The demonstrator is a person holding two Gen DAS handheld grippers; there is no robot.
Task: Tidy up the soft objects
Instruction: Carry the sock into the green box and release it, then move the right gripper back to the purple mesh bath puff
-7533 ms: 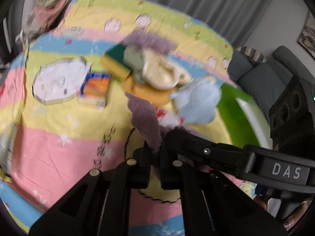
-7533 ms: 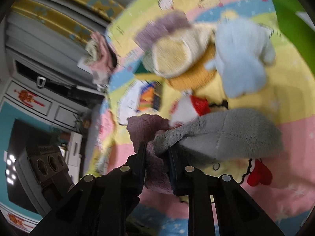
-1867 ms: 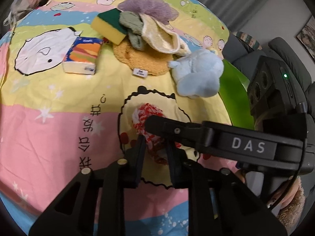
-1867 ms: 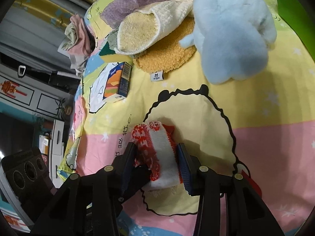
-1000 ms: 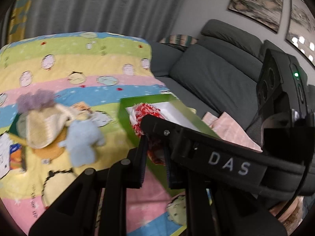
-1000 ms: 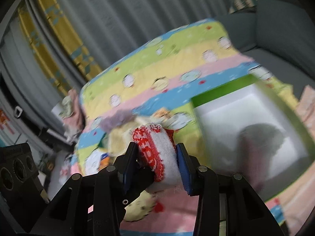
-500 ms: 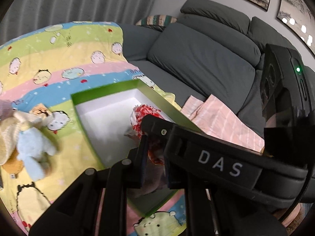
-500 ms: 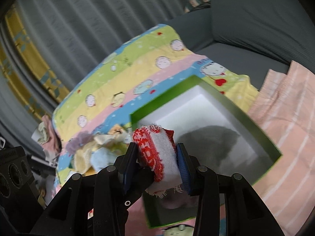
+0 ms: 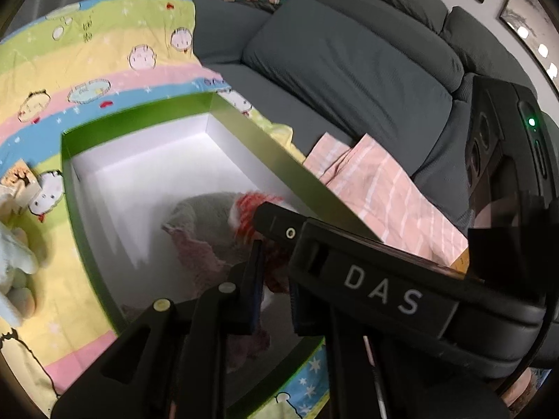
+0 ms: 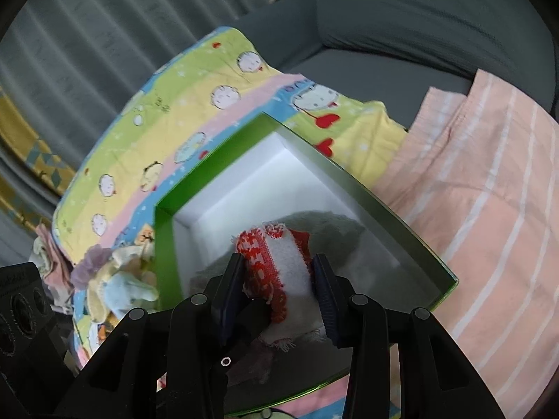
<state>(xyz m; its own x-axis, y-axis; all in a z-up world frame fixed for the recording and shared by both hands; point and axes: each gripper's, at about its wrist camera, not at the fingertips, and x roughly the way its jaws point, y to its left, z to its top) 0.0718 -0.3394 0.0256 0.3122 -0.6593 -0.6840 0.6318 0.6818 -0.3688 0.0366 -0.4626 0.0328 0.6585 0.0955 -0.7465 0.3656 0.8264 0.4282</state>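
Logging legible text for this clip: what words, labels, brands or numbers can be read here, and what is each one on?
"DAS": white letters on the right gripper's black body, seen from the left wrist view.
Embossed lettering on the black device at the right wrist view's left edge: too blurred to read.
Blanket: cartoon faces and hearts only, no readable words.

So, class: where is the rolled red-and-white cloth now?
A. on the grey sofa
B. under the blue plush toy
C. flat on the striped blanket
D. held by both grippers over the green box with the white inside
D: the right gripper and left gripper both clamp the rolled red-and-white cloth above the green box.
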